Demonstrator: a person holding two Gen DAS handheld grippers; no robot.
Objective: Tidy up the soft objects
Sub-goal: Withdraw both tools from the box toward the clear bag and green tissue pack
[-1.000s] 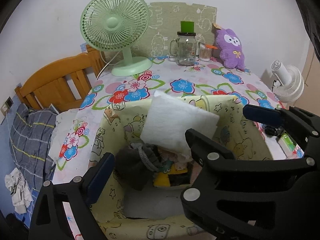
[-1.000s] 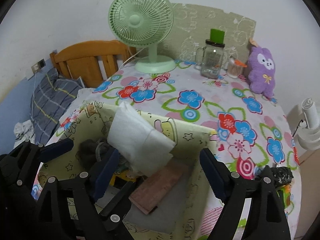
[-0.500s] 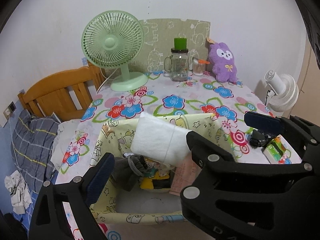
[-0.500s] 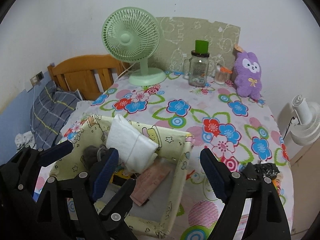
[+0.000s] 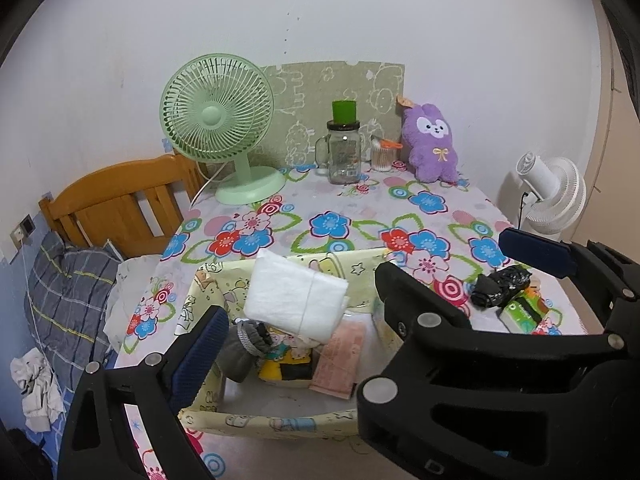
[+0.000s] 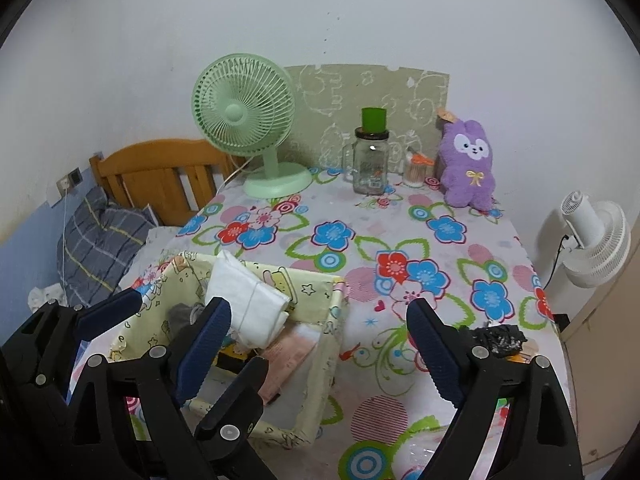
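Both tongs, left (image 5: 360, 292) and right (image 6: 318, 334), are hanging wide and empty, tilting down over the basket (image 6: 316, 300); the right jaws have just been opening.

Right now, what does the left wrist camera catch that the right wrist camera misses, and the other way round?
Only the left wrist view shows the green packet beside the black bundle. Only the right wrist view shows the left claw whole, open and empty. Both show the yellow fabric bin with its white folded cloth, the green fan and the purple plush.
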